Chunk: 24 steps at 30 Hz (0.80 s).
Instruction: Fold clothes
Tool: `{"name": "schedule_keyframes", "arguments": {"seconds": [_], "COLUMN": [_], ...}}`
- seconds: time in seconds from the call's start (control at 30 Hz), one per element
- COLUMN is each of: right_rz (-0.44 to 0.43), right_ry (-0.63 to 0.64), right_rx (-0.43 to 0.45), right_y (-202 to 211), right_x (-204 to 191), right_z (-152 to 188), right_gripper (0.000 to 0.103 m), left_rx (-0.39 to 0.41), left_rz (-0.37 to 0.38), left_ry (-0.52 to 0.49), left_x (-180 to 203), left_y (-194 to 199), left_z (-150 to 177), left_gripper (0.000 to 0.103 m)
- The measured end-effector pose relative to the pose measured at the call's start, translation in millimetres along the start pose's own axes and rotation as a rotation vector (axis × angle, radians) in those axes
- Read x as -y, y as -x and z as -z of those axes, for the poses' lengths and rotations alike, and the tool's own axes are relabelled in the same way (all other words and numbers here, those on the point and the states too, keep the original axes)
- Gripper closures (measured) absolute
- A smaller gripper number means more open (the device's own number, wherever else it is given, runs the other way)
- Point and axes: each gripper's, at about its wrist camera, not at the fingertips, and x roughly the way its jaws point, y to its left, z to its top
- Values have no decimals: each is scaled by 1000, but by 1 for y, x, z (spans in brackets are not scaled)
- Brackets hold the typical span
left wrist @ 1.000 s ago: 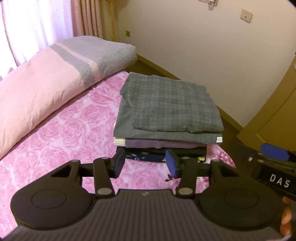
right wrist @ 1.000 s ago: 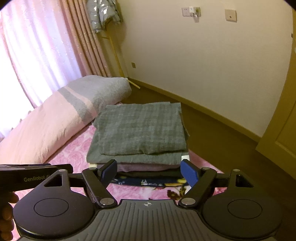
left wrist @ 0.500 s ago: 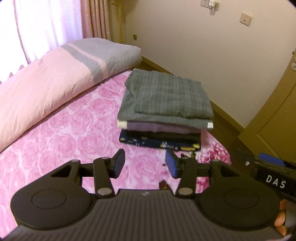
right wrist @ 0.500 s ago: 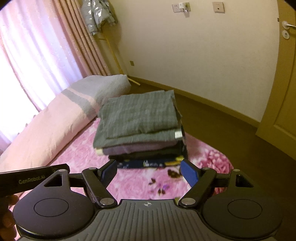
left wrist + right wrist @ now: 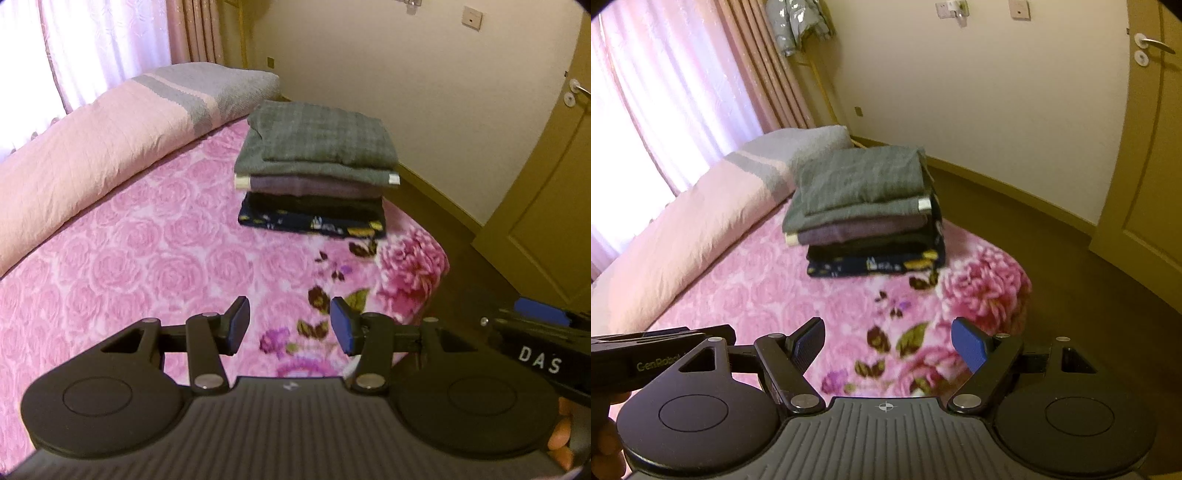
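grey folded top (image 5: 317,144) caps a stack of folded clothes (image 5: 314,192) near the foot corner of the pink rose bedspread (image 5: 147,258), w/ a pink quilt (image 5: 92,155) just beside the stack. left gripper (image 5: 288,325) & right gripper (image 5: 890,345) hang well short of the stack, jaws spread, nothing between them. risk: stack sits close to the bed edge; a nudge could prob tip it to the floor.

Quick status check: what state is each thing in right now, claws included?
Left claw: open, empty.
Right claw: open, empty.
Grey garment: folded, top of stack.
Mauve garment: folded, under the grey.
Dark floral garment: folded, bottom, on the pink blanket.
Door: closed.
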Motion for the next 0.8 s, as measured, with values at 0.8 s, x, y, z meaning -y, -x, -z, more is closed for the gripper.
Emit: {"name": "schedule_keyframes", "arguments": {"seconds": [0.8], "right_rz": [87], "right_ry": [-40], "right_rx": [-11], "right_y": [25], "right_x": [-63], "right_z": [36], "right_gripper": [25], "left_rx": [36], "left_rz": [44], "left_ry": [-111], "left_x": [-57], "left_y": [38], "left_z": [24], "left_gripper": [59]}}
